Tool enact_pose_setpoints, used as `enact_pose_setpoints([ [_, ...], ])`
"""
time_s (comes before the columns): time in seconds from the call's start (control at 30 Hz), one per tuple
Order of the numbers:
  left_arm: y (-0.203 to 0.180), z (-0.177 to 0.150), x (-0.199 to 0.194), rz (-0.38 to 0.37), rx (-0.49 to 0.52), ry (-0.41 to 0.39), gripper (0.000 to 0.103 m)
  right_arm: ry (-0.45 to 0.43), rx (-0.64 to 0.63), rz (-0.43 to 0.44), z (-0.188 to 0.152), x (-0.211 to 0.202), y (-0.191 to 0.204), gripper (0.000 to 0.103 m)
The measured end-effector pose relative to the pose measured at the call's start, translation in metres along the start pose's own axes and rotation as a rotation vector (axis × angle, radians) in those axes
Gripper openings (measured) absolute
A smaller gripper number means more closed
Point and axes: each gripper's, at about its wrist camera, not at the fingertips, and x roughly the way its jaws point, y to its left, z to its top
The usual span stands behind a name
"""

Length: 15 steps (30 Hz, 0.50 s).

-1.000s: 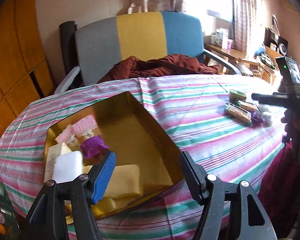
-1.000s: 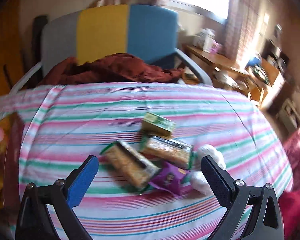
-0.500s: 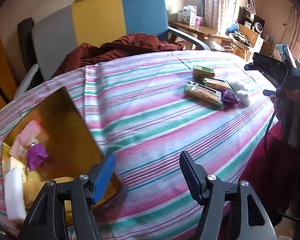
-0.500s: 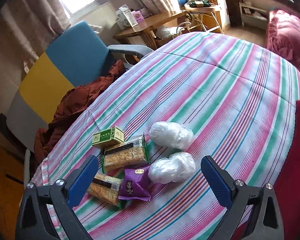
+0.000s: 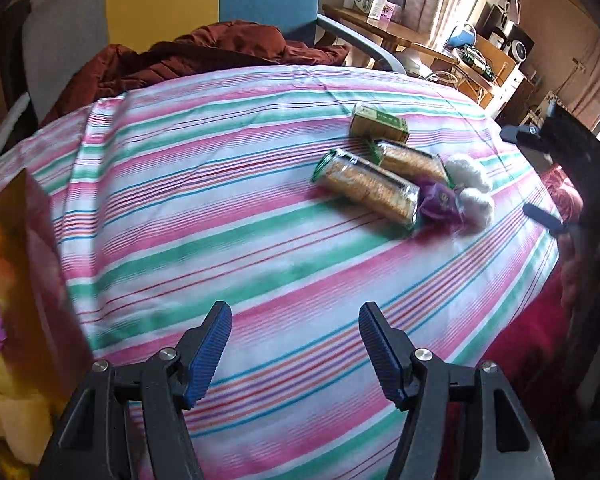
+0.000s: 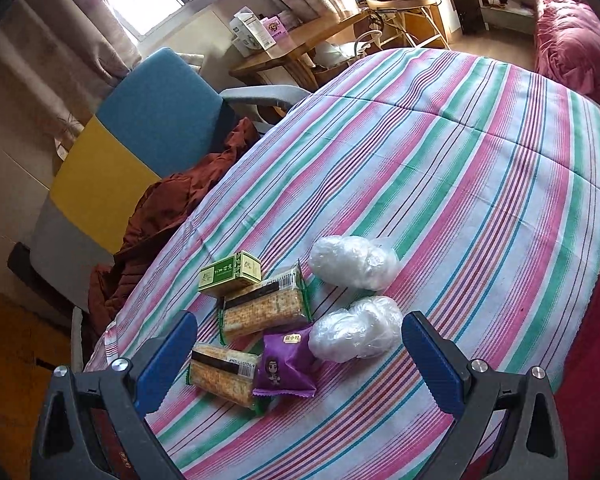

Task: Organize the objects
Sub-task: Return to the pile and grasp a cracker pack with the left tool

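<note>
Snack packets sit clustered on the striped cloth, none picked up yet; reaching for one looks like the step in hand.

Left wrist view: the left gripper (image 5: pixel 295 334) hangs spread and empty over bare striped tablecloth (image 5: pixel 204 216), well short of the pile; the gold box (image 5: pixel 32 264) with items already inside sits at the left edge, probably the destination. Right wrist view: the right gripper (image 6: pixel 300 346) is spread wide, empty, framing the purple packet (image 6: pixel 286 364), two cracker packs (image 6: pixel 265 310), a green carton (image 6: pixel 230 273) and two white wrapped bundles (image 6: pixel 356 334). Next move, I judge: lower and close on one item; the glossy wrappers may slip.
</note>
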Motion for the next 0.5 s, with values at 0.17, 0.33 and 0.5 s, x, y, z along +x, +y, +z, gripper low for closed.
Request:
enact_pose_setpoints([
  [0.17,-0.02,0.034,0.024,-0.048,-0.03,0.022,0.067,0.02,-0.006,0.032,-0.001,0.003,0.002,0.103],
  [0.33,-0.031,0.063,0.054,-0.102,-0.113,0.075,0.073,0.033,-0.013,0.062,-0.002,0.004,0.004,0.103],
  [0.5,-0.038,0.089,0.083,-0.119,-0.225,0.108,0.081,0.053,-0.024,0.088,-0.003,0.007,0.006,0.103],
])
